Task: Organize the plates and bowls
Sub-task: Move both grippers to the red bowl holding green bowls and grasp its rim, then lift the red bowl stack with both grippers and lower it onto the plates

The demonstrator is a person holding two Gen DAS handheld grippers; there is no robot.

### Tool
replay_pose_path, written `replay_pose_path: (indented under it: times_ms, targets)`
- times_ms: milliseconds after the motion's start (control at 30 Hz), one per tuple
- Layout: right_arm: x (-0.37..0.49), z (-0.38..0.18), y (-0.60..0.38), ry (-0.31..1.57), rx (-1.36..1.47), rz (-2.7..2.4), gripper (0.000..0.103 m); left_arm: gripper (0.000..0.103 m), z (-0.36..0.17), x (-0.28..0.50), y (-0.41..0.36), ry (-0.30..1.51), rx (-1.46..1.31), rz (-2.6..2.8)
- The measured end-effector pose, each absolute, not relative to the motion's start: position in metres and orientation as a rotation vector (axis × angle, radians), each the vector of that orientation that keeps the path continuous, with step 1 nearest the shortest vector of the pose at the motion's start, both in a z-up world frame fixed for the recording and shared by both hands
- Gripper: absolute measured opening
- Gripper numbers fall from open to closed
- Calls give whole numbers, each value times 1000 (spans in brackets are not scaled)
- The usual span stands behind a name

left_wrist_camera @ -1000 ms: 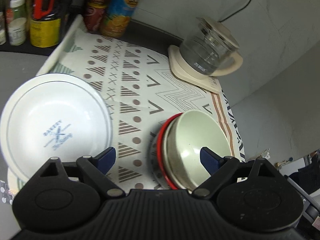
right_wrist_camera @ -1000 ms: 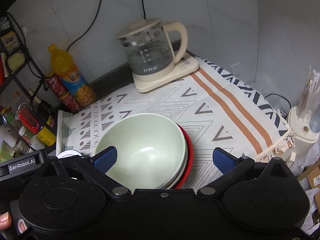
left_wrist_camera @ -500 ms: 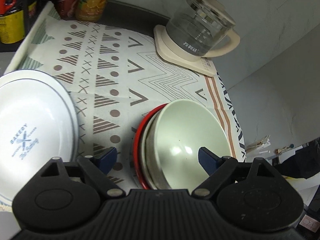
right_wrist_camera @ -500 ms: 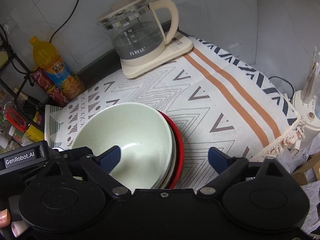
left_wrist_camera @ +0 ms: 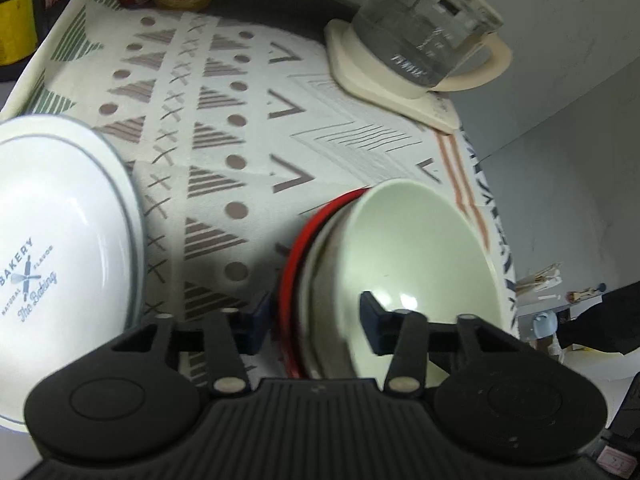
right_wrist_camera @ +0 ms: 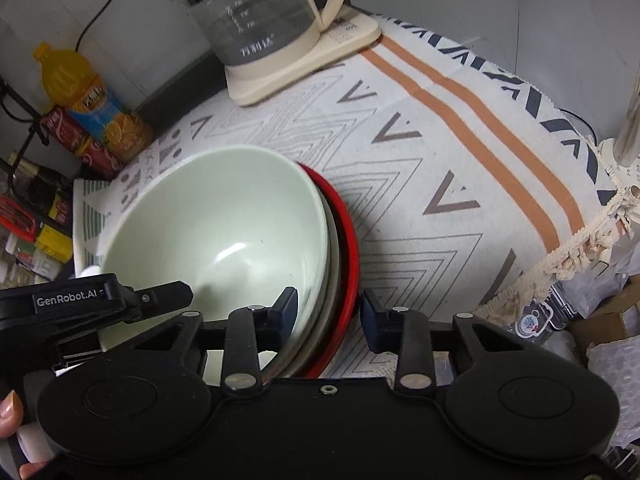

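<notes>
A stack of dishes sits on the patterned cloth [right_wrist_camera: 420, 168] covering the desk: a pale green bowl [right_wrist_camera: 224, 220] nested in a grey bowl [left_wrist_camera: 320, 280], on a red plate [right_wrist_camera: 348, 248]. Both grippers have come to it from opposite sides and their fingers have just been closing. The left gripper [left_wrist_camera: 316, 322] straddles the stack's near rim, one finger outside the red plate, the other inside the green bowl; whether the pads press yet, I cannot tell. The right gripper [right_wrist_camera: 328, 312] does the same on its side, and its grip is equally unclear. A white plate [left_wrist_camera: 60, 232] printed "BAKERY" lies well apart to the left. A glass kettle [right_wrist_camera: 272, 12] stands at the back, beside a juice bottle [right_wrist_camera: 92, 96].
</notes>
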State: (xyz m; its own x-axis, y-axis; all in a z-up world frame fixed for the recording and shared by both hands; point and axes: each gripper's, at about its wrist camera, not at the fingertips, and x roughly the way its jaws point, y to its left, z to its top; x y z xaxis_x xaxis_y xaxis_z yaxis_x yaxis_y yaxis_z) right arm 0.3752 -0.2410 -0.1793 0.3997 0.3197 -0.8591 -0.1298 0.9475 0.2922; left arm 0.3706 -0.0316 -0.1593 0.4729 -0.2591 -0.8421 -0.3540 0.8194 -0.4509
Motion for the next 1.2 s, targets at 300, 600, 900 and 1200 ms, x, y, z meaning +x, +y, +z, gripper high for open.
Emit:
replay_pose_path:
  times_ms: [300,600,900,1200]
  targets:
    - [376,-178,-234,1110,147,289,31,30,-169,368,-30,1111,-632,65]
    - [376,-148,-219,1039,120,334,31,29,-149,359,-20,1057,-647,66]
    - [375,-120,-189,999,107,405,31,29,-114,347,8,970,-660,101]
    - [362,-99,-152,968,89,510,31,29,-84,324,44,883,-676,164]
